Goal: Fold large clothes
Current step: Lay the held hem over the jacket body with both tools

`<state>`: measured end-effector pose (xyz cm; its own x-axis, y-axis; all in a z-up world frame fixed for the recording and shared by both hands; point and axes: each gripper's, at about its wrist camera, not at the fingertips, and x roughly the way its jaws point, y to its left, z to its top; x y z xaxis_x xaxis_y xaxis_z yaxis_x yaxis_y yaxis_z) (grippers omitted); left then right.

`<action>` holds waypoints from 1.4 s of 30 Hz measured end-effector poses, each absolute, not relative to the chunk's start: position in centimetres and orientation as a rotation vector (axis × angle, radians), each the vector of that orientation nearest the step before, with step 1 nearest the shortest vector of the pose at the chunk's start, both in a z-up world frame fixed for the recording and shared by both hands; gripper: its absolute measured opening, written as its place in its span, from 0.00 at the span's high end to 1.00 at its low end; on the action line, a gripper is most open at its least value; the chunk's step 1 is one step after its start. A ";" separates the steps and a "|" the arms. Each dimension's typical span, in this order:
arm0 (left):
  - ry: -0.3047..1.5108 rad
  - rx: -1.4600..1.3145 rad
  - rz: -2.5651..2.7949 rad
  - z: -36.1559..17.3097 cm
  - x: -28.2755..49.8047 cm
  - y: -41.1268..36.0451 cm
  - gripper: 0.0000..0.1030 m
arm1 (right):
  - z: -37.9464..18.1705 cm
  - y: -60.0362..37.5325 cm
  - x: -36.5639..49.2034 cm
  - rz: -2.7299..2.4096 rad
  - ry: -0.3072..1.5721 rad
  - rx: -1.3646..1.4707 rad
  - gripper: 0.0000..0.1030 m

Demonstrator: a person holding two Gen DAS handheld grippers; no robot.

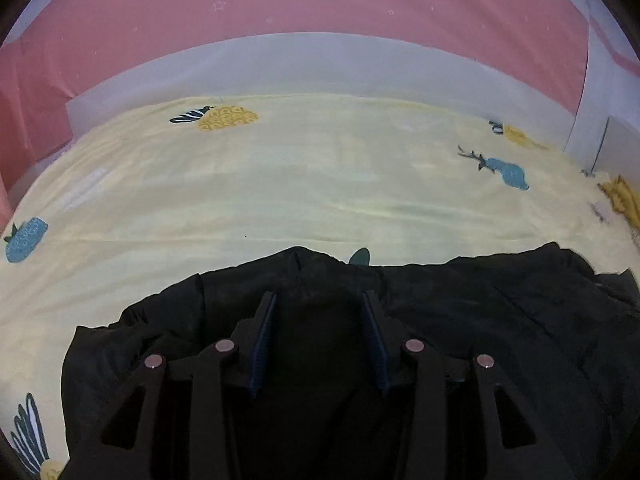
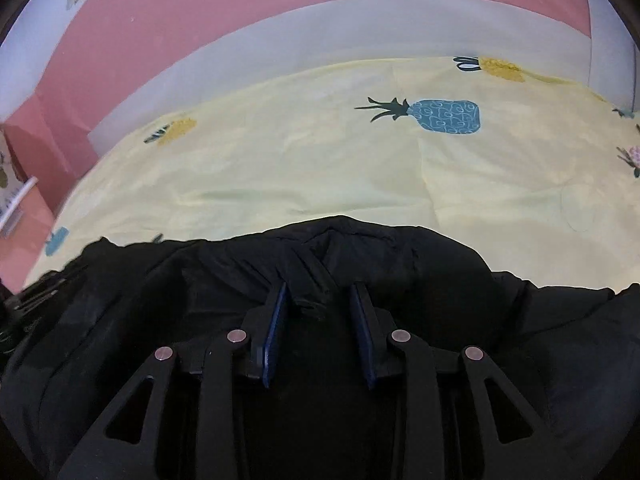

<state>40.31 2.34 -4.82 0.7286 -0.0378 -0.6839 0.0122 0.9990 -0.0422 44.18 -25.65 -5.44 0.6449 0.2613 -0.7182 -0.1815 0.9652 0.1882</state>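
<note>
A large black garment [image 1: 480,320] lies on a yellow bedsheet [image 1: 300,184] printed with pineapples. In the left wrist view my left gripper [image 1: 320,300] hangs over the garment near its far edge, its blue-padded fingers spread apart with black cloth under and between them. In the right wrist view the same garment [image 2: 520,340] fills the lower half. My right gripper [image 2: 322,290] is open, and a raised fold of the black cloth [image 2: 308,276] stands between its fingertips without being pinched.
The yellow sheet [image 2: 320,160] stretches beyond the garment to a grey-white headboard band [image 2: 360,28] and a pink wall [image 2: 200,8]. A pink box or bedside piece [image 2: 28,184] stands at the left. A pale wall panel [image 1: 600,92] is at the right.
</note>
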 end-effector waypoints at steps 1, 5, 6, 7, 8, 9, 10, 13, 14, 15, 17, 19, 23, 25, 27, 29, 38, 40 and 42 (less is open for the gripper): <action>0.758 -0.025 -0.023 -4.7 40.3 2.2 0.56 | -5.3 -25.4 44.2 0.245 0.840 0.088 0.69; 0.746 -0.088 -0.058 -1.9 38.6 2.9 0.57 | -2.4 -25.9 42.5 0.211 0.810 0.067 0.69; 0.724 -0.117 -0.079 -0.8 37.8 3.2 0.57 | -1.5 -26.1 41.5 0.216 0.784 0.066 0.69; 0.707 -0.126 -0.098 0.0 37.0 3.4 0.57 | -0.4 -26.5 40.3 0.235 0.754 0.072 0.69; 0.683 -0.128 -0.123 0.9 35.6 3.4 0.57 | 0.9 -26.9 38.3 0.262 0.715 0.084 0.69; 0.660 -0.125 -0.146 1.6 34.0 3.4 0.57 | 1.5 -27.0 37.3 0.277 0.698 0.087 0.69; 0.645 -0.121 -0.171 2.0 32.7 3.2 0.57 | 2.1 -27.1 35.9 0.304 0.680 0.091 0.69; 0.668 -0.091 -0.200 1.2 29.4 2.6 0.57 | 1.5 -27.2 32.7 0.344 0.692 0.077 0.69; 0.709 -0.074 -0.189 0.1 29.1 2.4 0.57 | 0.8 -27.1 32.4 0.339 0.713 0.062 0.69; 0.749 -0.061 -0.175 -1.0 29.1 2.3 0.55 | -0.6 -27.1 32.5 0.314 0.755 0.046 0.69; 0.819 -0.093 -0.154 -3.4 29.7 2.5 0.55 | -2.9 -27.9 33.2 0.313 0.817 0.102 0.68; 0.812 -0.095 -0.151 -3.5 29.7 2.5 0.55 | -3.1 -28.4 33.4 0.317 0.819 0.139 0.68; 0.787 -0.129 -0.178 -1.0 27.6 2.6 0.57 | 0.2 -28.2 30.7 0.298 0.740 0.110 0.68; 0.746 -0.132 -0.204 0.5 25.7 2.1 0.57 | 1.5 -28.1 28.9 0.339 0.700 0.123 0.68; 0.743 -0.166 -0.244 0.9 23.9 1.6 0.57 | 2.2 -27.2 27.0 0.401 0.688 0.141 0.68; 0.761 -0.177 -0.290 0.3 22.6 0.6 0.57 | 1.8 -25.9 25.9 0.455 0.706 0.144 0.68; 0.864 -0.095 -0.234 -5.1 22.6 -1.2 0.56 | -5.5 -23.1 26.6 0.443 0.886 0.069 0.68; 0.856 -0.062 -0.221 -5.5 22.5 -1.7 0.56 | -5.9 -23.1 27.2 0.440 0.903 0.067 0.69; 0.854 -0.051 -0.209 -5.9 22.5 -2.1 0.56 | -6.2 -22.8 27.4 0.429 0.909 0.050 0.69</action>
